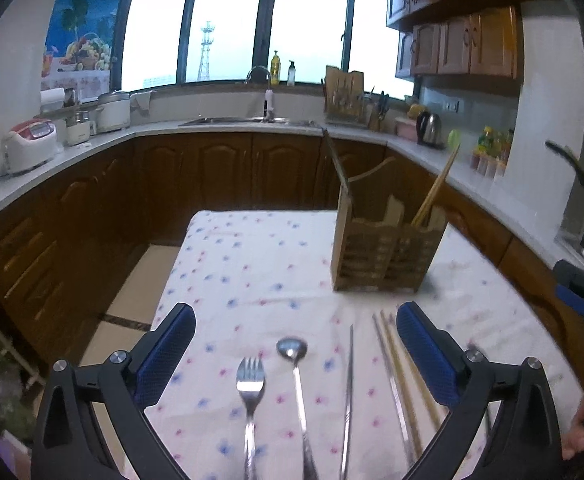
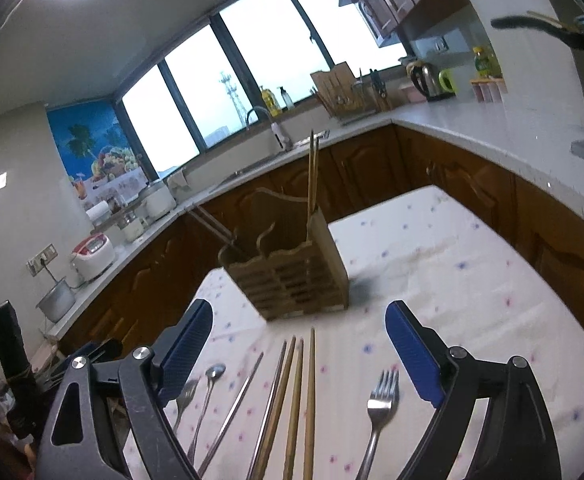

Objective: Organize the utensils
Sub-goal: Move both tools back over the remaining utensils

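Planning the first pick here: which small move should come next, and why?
Probably lower the open left claw onto the steel fork lying between its jaws. Nothing is gripped yet, and the slatted wooden utensil holder stands just beyond.

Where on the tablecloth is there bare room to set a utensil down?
Free: the tablecloth left of the wooden utensil holder, and the far right side beyond it. Crowded: the near edge, where fork, spoon, chopsticks and a second fork lie side by side.
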